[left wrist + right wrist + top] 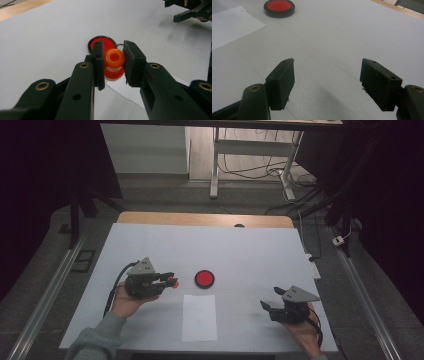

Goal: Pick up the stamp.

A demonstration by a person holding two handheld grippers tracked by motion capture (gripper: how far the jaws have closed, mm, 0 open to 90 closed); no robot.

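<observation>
Clamped between the pads of the left tool [113, 62], above the white worktop [45, 42]: a glossy, translucent orange ring [114, 58], hole and short axis facing the camera. Beyond it, flat and round, a black-rimmed red disc [106, 42]. Right tool [327, 82] spread wide, gripping nothing, beside matte white paper [229, 23].

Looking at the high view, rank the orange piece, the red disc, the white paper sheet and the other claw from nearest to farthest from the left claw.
1. Orange piece: clamped between the jaws of the left claw.
2. Red disc: just past the jaw tips, toward the table's middle.
3. White paper sheet: nearer the person, below the disc.
4. Right claw: at the table's far right, jaws open.
</observation>
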